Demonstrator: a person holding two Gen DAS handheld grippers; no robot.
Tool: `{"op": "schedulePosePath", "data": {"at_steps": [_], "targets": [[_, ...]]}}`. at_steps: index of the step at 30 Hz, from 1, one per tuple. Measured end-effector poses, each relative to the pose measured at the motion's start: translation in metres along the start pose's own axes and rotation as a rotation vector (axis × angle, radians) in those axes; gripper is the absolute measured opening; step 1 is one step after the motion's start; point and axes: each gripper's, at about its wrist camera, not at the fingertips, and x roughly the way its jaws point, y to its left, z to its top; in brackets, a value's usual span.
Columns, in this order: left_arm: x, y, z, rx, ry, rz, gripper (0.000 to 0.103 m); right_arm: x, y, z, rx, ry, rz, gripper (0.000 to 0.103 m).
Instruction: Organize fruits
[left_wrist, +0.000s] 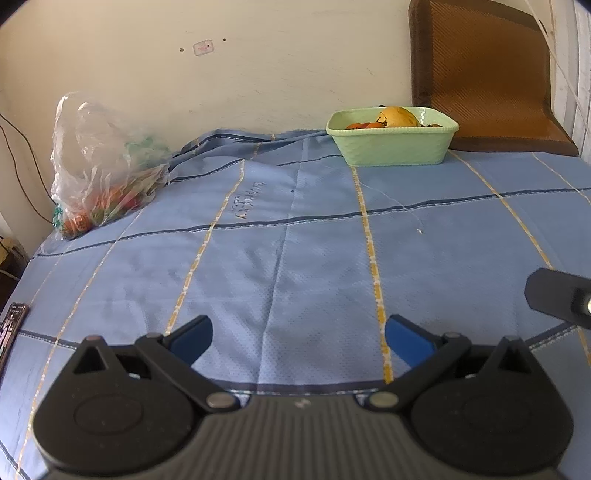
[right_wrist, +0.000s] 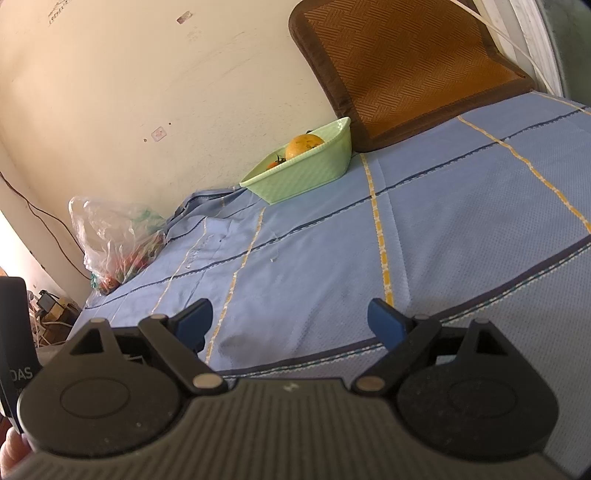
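Observation:
A light green basket (left_wrist: 393, 147) stands at the far side of the blue cloth, holding a yellow-orange mango (left_wrist: 400, 116) and small red tomatoes (left_wrist: 364, 125). A clear plastic bag (left_wrist: 99, 162) with more red and green produce lies at the far left by the wall. My left gripper (left_wrist: 298, 334) is open and empty, low over the cloth's near edge. In the right wrist view the basket (right_wrist: 306, 173), mango (right_wrist: 303, 144) and bag (right_wrist: 114, 240) show too. My right gripper (right_wrist: 290, 321) is open and empty, also near the front edge.
A blue checked cloth (left_wrist: 295, 240) covers the table. A brown woven mat (left_wrist: 484, 70) leans against the wall behind the basket. The other gripper's body shows at the right edge (left_wrist: 557, 301). A dark object (left_wrist: 11, 328) lies at the left table edge.

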Motion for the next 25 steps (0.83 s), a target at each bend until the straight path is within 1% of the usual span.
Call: {"op": "schedulePosePath", "data": {"at_steps": [17, 19, 25], "targets": [[0.0062, -0.0034, 0.0013, 0.007, 0.020, -0.034, 0.103, 0.0031, -0.0041, 0.0019, 0.003, -0.003, -0.019, 0.093], [0.0075, -0.0029, 0.0014, 0.004, 0.023, -0.046, 0.103, 0.0033, -0.0034, 0.0016, -0.006, -0.008, -0.025, 0.093], [0.0049, -0.0048, 0.0035, 0.019, -0.002, -0.094, 0.103, 0.0037, -0.0010, 0.0015, -0.031, -0.022, -0.041, 0.093]]}}
